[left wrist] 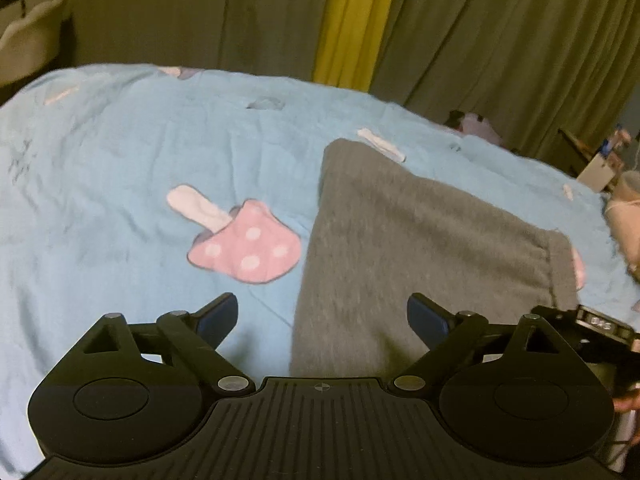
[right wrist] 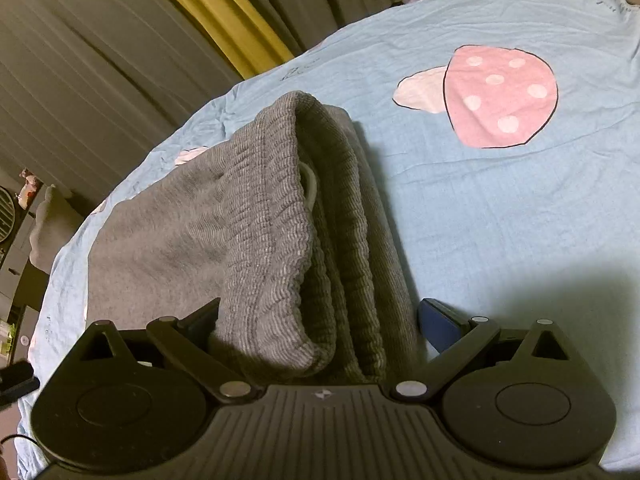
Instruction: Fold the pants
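Grey pants (left wrist: 420, 240) lie folded on a light blue bedsheet (left wrist: 120, 160). In the left wrist view my left gripper (left wrist: 322, 320) is open and empty, over the pants' left edge. In the right wrist view the pants' ribbed waistband (right wrist: 288, 220) is stacked in layers, with a white drawstring showing between them. My right gripper (right wrist: 320, 320) is open with the waistband end between its jaws; the left finger is partly hidden behind the fabric.
The sheet has pink mushroom prints (left wrist: 244, 244) (right wrist: 500, 96). Grey and yellow curtains (left wrist: 360, 20) hang behind the bed. Small furniture and clutter (left wrist: 600, 160) stand past the bed's right edge. The other gripper's body (left wrist: 600, 328) shows at lower right.
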Demonstrator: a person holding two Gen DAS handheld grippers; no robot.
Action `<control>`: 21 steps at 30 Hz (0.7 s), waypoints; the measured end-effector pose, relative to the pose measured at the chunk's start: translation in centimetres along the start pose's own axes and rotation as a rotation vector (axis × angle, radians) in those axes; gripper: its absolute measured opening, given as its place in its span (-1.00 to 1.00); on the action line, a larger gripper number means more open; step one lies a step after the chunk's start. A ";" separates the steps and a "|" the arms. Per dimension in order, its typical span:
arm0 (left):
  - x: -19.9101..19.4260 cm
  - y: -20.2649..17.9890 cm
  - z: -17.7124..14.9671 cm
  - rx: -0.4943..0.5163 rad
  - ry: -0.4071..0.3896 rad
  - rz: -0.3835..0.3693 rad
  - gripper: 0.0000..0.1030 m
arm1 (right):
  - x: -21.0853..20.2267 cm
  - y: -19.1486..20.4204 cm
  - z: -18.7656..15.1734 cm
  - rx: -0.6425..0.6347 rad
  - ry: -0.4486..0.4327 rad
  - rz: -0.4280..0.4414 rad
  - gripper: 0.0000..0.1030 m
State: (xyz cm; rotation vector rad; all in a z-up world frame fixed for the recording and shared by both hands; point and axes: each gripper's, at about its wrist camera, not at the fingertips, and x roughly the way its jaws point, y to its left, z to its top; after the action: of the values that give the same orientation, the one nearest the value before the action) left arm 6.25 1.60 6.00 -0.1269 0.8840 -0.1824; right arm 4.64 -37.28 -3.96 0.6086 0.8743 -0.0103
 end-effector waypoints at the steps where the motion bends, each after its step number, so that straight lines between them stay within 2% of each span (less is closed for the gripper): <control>1: 0.5 -0.2 0.2 0.006 0.007 0.003 0.85 | 0.0 0.1 0.0 0.002 0.000 0.001 0.93; 6: 3.9 -1.3 0.8 0.024 0.045 -0.034 0.85 | -0.2 0.2 -0.2 0.007 -0.001 0.004 0.93; 11: 7.1 -1.6 0.9 0.064 0.085 0.003 0.84 | -0.2 -0.1 -0.1 0.019 0.007 0.020 0.93; 15: 8.9 -0.9 0.7 0.064 0.118 -0.008 0.84 | 0.1 -0.6 0.5 0.035 0.025 0.057 0.93; 18: 10.3 -0.1 0.6 0.038 0.146 -0.038 0.84 | 0.3 -0.8 0.8 0.051 0.033 0.088 0.93; 21: 11.2 1.1 0.9 -0.028 0.175 -0.119 0.78 | 0.5 -0.8 1.1 0.054 0.039 0.113 0.93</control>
State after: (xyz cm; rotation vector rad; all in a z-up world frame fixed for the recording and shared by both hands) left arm 14.01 0.33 -2.10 -0.1921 1.0547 -0.2956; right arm 5.54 -38.39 -4.22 0.7099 0.8785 0.0804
